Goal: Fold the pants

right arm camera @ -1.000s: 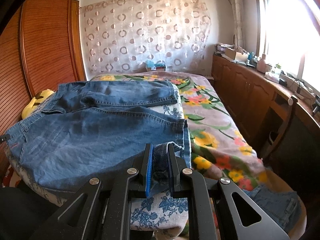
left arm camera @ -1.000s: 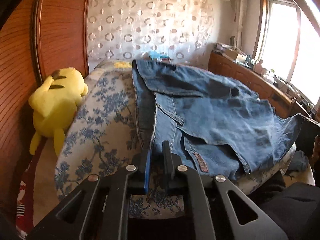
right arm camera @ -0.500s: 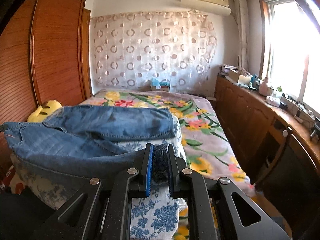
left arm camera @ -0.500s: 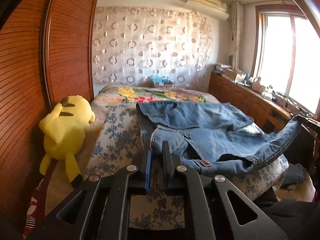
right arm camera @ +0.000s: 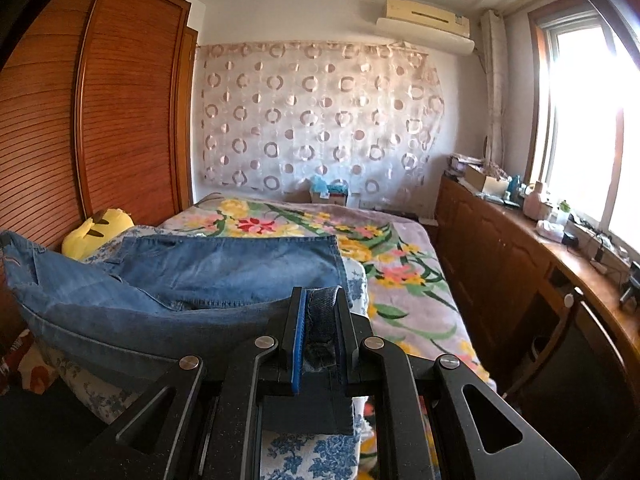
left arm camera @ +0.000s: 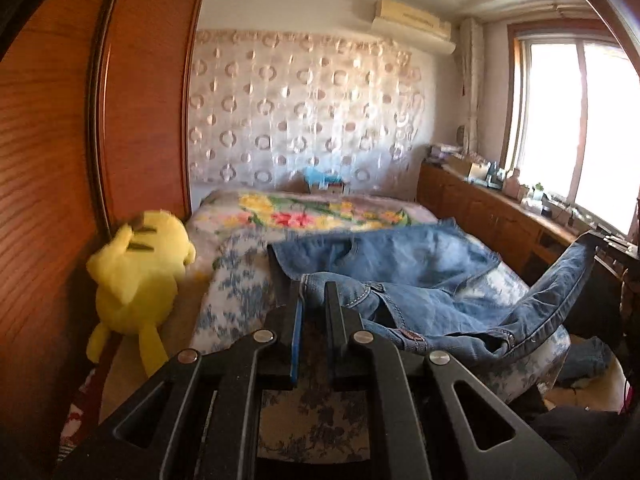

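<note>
The bed (right arm camera: 404,280) carries the jeans (right arm camera: 224,268), lying crosswise at its near end, the near edge lifted. That edge runs side to side between the two grips: the right hand-held gripper (right arm camera: 318,300) clamps bunched denim, the left hand-held gripper (left arm camera: 314,296) pinches the opposite corner, equally near.

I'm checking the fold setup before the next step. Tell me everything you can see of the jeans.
The jeans are blue denim with paler stitched seams and a small reddish tag near one edge. The far part lies flat on the blue-flowered cover of the bed; the near edge is lifted and stretched between the left gripper, shut on one end, and the right gripper, shut on a bunched dark fold.
</note>
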`<state>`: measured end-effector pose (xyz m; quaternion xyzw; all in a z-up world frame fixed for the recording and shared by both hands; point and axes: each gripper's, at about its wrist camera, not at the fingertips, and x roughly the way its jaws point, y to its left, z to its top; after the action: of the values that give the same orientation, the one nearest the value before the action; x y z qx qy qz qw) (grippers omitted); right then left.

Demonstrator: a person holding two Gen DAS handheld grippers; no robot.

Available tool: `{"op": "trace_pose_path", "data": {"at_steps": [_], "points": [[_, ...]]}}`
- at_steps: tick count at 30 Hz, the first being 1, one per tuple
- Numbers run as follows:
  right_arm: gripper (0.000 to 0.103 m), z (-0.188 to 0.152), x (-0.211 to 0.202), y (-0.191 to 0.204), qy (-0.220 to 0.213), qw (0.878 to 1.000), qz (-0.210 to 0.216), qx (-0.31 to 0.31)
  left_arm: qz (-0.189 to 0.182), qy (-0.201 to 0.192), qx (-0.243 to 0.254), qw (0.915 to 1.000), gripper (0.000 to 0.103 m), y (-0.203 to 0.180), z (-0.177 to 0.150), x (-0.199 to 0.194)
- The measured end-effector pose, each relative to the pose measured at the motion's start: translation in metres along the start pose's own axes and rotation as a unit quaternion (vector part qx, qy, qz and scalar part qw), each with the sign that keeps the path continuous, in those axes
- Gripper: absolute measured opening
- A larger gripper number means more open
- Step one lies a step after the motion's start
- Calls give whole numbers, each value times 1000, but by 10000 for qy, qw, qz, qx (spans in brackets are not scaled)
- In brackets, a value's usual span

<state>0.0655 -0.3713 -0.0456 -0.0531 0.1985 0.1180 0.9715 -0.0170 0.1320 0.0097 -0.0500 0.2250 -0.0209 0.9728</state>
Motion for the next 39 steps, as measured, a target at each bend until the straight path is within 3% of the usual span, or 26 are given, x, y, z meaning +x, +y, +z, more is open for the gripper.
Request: {"op": "trace_pose_path", "data": {"at_steps": [6,11,22,30,39], "points": [[13,-33,40,1,403,9991,-82,-57,24,414,22,9991,10,-3,-24,30],[13,-50,67,0,584,9982,-124,-76,17,531,20,9986,10,-7,-30,41],[13,2,106,3,83,9993,-324,-178,37,297,295,9991,10,-19,18,78],[13,-1,152,6,-27,9988,-479,-86,54,261,248,9993,10,-17,49,109],[13,27,174,4,-101,9986,-508,117,88,348,202,9992,10,-14,85,140]]}}
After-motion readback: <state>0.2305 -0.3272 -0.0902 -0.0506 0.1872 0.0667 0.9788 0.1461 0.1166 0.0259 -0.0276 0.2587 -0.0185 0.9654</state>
